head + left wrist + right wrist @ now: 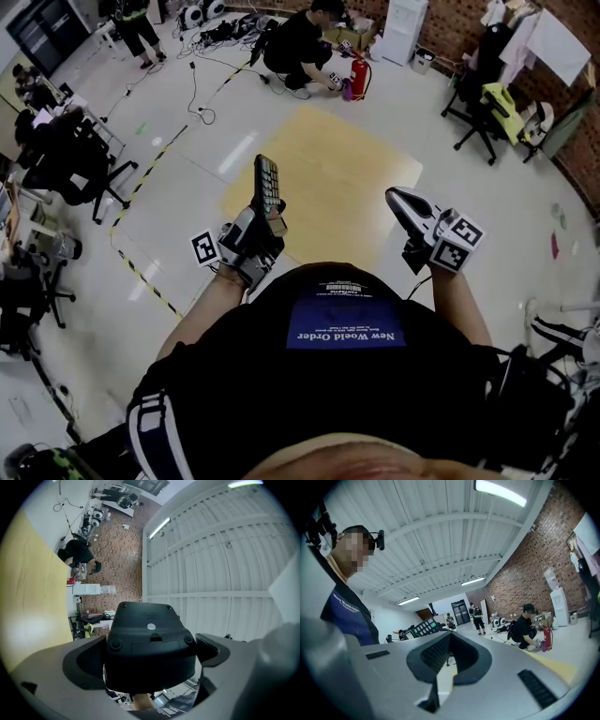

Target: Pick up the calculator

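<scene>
Your left claw (269,223) grips the calculator (268,183), which points to 12 o'clock. At 3 o'clock, your right claw (403,202) is closed and empty above open floor (328,155).

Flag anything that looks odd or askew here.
Nothing is spilled or damaged. One oddity: the calculator is clamped by one end in the left gripper, with most of it sticking out past the jaws. The right gripper is shut and empty.

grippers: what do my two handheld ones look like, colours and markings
The left gripper and right gripper have grey shells with black ribbed pads in the jaws. Each carries a white cube of black square markers. Dark short-sleeved top.
</scene>
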`<action>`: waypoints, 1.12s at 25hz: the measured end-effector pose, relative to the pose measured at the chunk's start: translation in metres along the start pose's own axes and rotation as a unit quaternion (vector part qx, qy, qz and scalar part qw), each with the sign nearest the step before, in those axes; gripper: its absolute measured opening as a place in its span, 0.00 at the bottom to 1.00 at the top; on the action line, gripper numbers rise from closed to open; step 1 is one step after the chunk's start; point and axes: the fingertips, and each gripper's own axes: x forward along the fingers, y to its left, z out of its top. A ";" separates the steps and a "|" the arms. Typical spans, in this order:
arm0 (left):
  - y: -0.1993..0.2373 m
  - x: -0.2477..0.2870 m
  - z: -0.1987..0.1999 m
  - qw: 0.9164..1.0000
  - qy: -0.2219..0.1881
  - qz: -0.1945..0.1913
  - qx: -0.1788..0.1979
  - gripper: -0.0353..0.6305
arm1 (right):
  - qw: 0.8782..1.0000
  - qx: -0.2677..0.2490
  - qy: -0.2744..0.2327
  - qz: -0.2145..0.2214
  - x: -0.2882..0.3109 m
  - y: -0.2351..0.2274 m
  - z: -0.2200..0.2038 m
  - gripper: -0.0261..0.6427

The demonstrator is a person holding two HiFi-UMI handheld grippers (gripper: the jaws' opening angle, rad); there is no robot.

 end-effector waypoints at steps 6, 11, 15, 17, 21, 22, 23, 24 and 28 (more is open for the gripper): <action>-0.003 0.007 -0.007 1.000 0.002 -0.006 0.003 0.93 | 1.000 -0.002 0.012 -0.002 -0.008 -0.003 -0.004 0.02; -0.007 0.006 -0.001 1.000 -0.003 -0.004 0.000 0.93 | 1.000 -0.008 0.021 0.000 -0.002 0.000 -0.001 0.01; -0.008 0.006 -0.002 1.000 -0.004 -0.003 0.000 0.93 | 1.000 -0.008 0.027 0.002 -0.004 0.002 -0.003 0.02; -0.005 0.006 -0.006 1.000 -0.005 -0.002 0.001 0.93 | 1.000 -0.008 0.028 0.004 -0.008 0.000 -0.007 0.02; -0.002 0.005 -0.008 1.000 -0.006 -0.001 -0.001 0.93 | 0.999 -0.010 0.031 0.007 -0.008 -0.001 -0.010 0.02; -0.002 0.005 -0.007 1.000 -0.006 -0.001 -0.002 0.93 | 0.999 -0.011 0.032 0.008 -0.006 0.000 -0.010 0.02; -0.003 0.004 -0.004 1.000 -0.007 -0.001 -0.002 0.93 | 0.999 -0.012 0.034 0.008 -0.004 0.001 -0.009 0.02; -0.004 0.003 -0.002 1.000 -0.007 -0.001 -0.003 0.93 | 0.999 -0.014 0.036 0.008 -0.002 0.002 -0.009 0.01; -0.007 0.001 0.002 1.000 -0.005 -0.004 -0.002 0.93 | 0.999 -0.021 0.037 0.009 0.004 0.006 -0.010 0.02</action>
